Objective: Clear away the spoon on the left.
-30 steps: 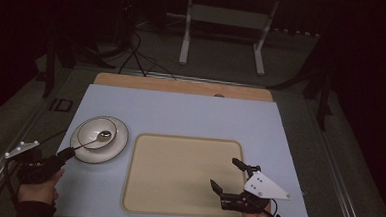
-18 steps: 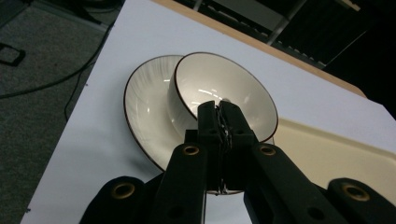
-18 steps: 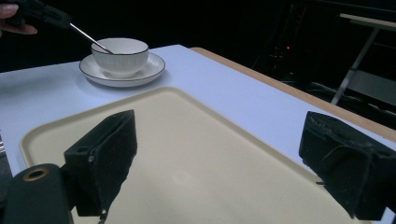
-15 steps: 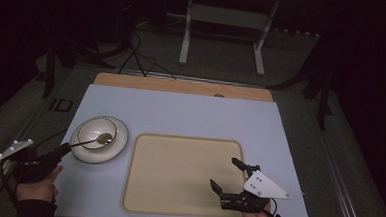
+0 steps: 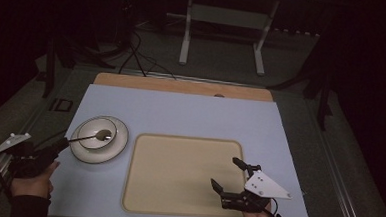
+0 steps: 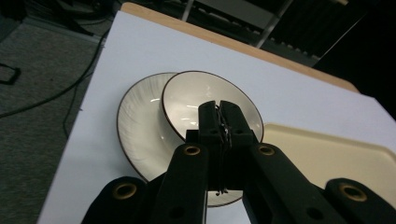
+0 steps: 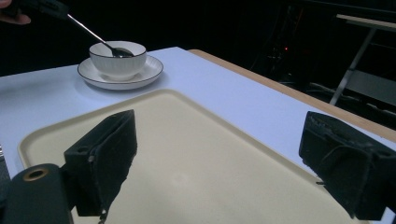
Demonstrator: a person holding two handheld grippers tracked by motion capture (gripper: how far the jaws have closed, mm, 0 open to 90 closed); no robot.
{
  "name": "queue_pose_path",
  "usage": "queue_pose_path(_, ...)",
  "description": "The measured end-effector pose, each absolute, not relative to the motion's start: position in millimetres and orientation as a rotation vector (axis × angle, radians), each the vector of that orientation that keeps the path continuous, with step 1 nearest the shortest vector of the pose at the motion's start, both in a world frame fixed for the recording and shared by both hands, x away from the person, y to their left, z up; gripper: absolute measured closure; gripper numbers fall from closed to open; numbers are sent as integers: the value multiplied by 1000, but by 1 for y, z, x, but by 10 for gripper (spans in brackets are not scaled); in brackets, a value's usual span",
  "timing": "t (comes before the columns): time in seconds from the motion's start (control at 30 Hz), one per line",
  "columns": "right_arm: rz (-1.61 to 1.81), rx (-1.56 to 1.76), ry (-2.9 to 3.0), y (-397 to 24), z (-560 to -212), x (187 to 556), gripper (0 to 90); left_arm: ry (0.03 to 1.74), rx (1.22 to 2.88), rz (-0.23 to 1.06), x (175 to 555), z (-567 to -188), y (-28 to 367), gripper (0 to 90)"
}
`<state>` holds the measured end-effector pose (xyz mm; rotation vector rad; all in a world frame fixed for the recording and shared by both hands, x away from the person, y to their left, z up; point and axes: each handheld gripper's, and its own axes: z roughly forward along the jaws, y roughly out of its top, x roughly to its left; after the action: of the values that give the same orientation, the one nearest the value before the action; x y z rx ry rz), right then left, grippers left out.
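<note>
One bowl [image 5: 97, 132], one saucer [image 5: 116, 147], one spoon [image 5: 87, 138], one tray [image 5: 182, 175] sitting on the bench. Left gripper [image 6: 219, 116] is pinching the spoon handle near the left edge. Right gripper [image 5: 230, 176] is hovering spread wide over the tray.

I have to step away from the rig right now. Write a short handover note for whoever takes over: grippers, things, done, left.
Left gripper: jaws shut on the handle of the thin metal spoon, whose head rests inside the small white bowl.
Right gripper: jaws wide open, nothing between them, above the near right part of the beige plastic tray.
Things: the bowl sits on the white dark-rimmed saucer, on the pale blue table top left of the tray. Nothing lies on the tray.
Done: spoon gripped.
Left: probably lifting the spoon out and moving the pieces onto the tray; this is a guess.
</note>
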<state>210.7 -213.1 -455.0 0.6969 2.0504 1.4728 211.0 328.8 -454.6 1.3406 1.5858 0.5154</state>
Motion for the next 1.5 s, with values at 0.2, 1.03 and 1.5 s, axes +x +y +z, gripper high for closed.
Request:
queue_pose_path(0.2, 1476, 706, 2048, -214, -455, 211, 116, 1581, 1356, 529, 210, -443, 335, 897)
queue_pose_path(1.03, 1483, 711, 2033, -216, -454, 211, 116, 1407, 1539, 503, 214, -390, 332, 900)
queue_pose_path(1.5, 1485, 719, 2022, -219, -454, 210, 116, 1238, 1702, 434, 230, -370, 304, 900)
